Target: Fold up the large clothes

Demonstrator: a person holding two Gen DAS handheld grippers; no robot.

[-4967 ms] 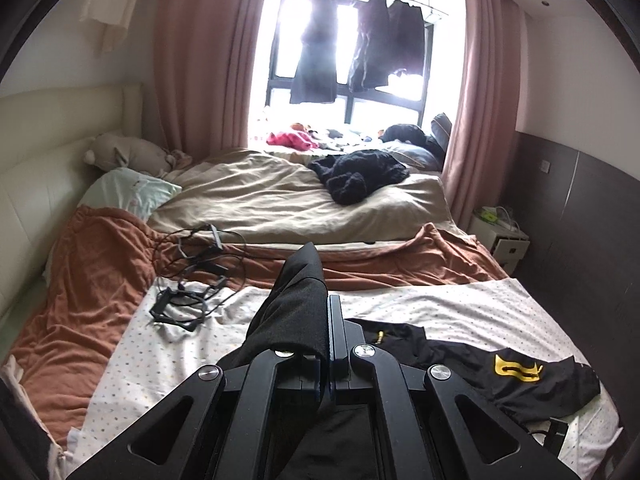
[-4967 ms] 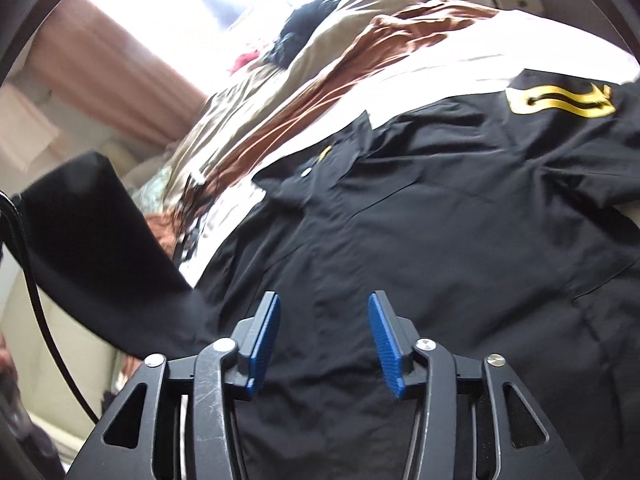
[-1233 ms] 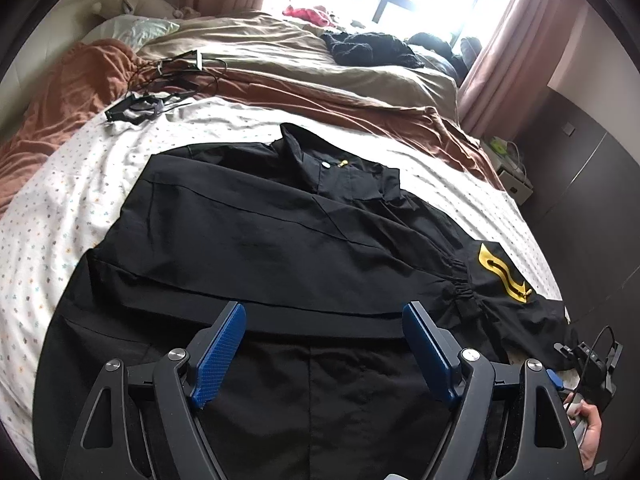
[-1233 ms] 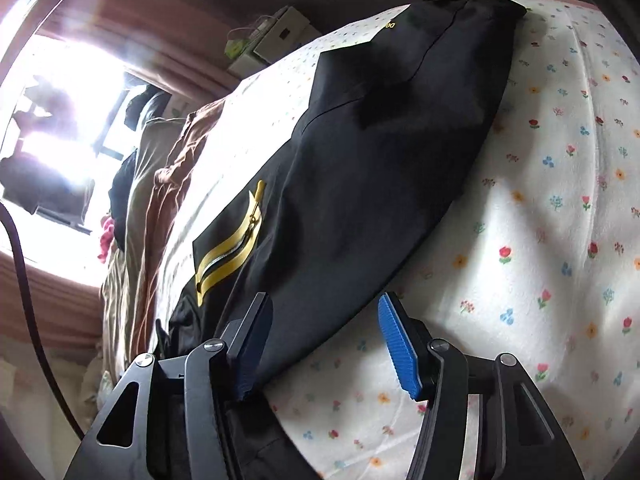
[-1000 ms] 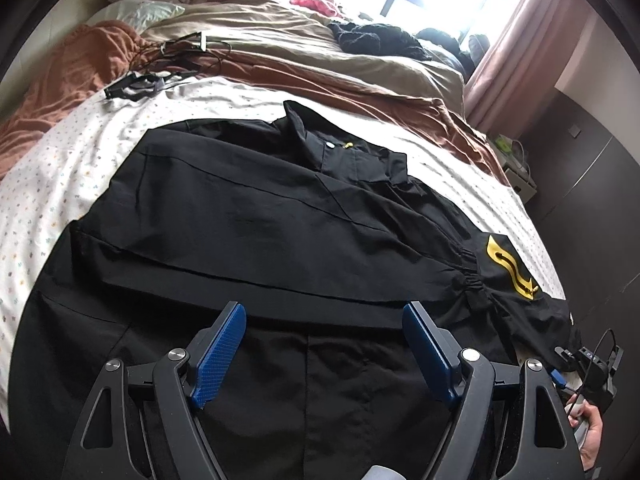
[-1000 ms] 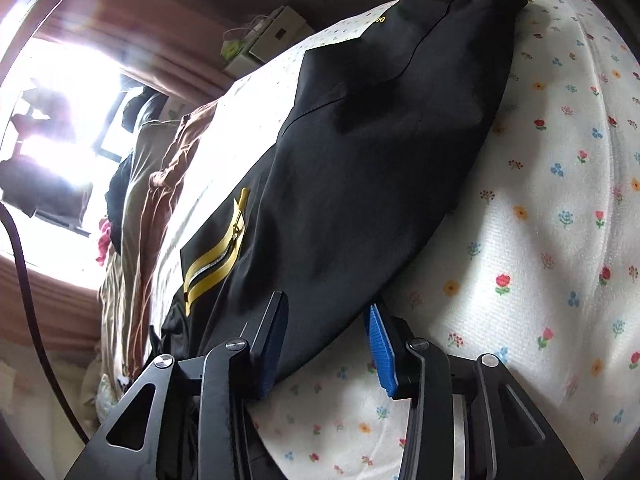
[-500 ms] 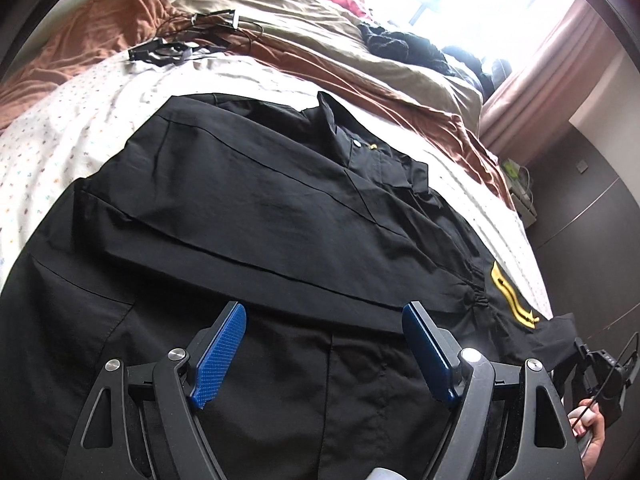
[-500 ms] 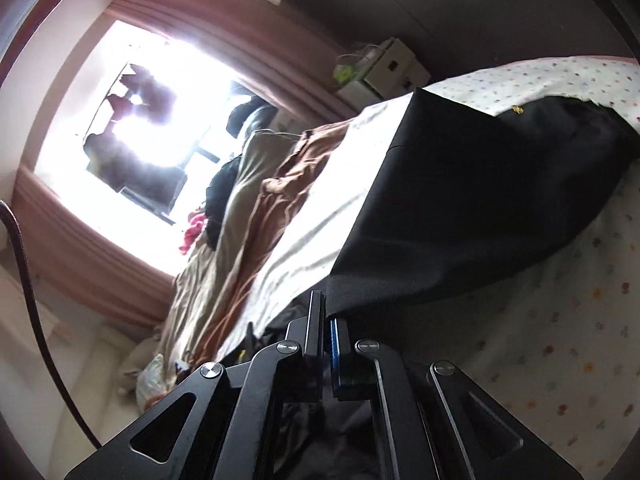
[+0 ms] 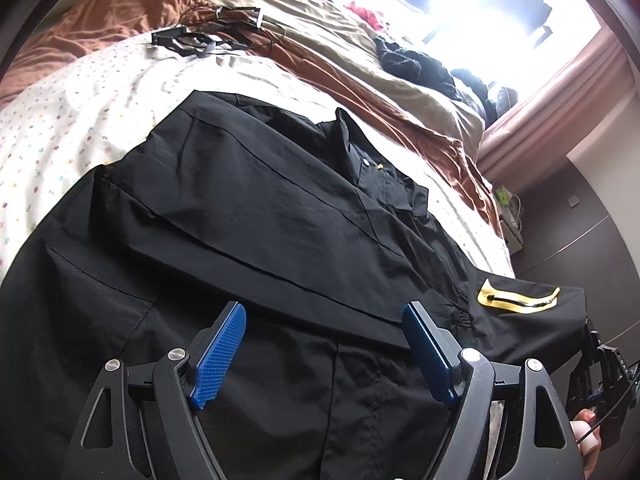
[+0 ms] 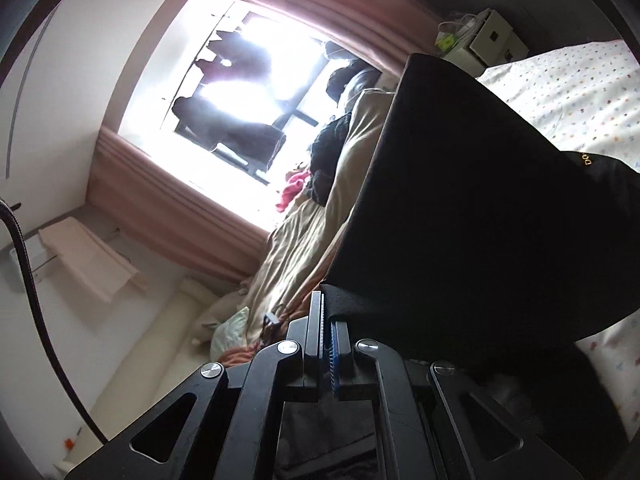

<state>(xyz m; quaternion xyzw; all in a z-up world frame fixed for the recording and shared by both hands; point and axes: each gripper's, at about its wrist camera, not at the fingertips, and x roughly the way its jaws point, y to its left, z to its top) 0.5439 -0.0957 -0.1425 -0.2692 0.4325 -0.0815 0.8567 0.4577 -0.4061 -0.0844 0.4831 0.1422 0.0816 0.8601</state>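
Note:
A large black shirt (image 9: 248, 216) lies spread on the flowered white sheet (image 9: 80, 80), collar toward the window, its left sleeve folded across the front. My left gripper (image 9: 324, 340) hovers open over the shirt's lower front, blue pads wide apart with nothing between them. The right sleeve with the yellow emblem (image 9: 516, 298) is lifted at the bed's right edge. My right gripper (image 10: 326, 320) is shut on the edge of that black sleeve (image 10: 480, 208), which hangs raised in front of the camera. In the left wrist view the right gripper (image 9: 596, 360) shows at the sleeve's end, held by a hand (image 9: 588, 432).
A brown blanket (image 9: 132, 20) and beige duvet (image 9: 320, 36) lie beyond the sheet, with black hangers and cables (image 9: 208, 36) on them. Dark clothes (image 9: 416, 64) are piled near the bright window. A small white nightstand (image 10: 488, 36) stands by the dark wall right of the bed.
The right gripper closed on the sleeve's edge and lifted it off the sheet, tilting up toward the window. The left gripper drifted over the shirt and rolled slightly, staying open.

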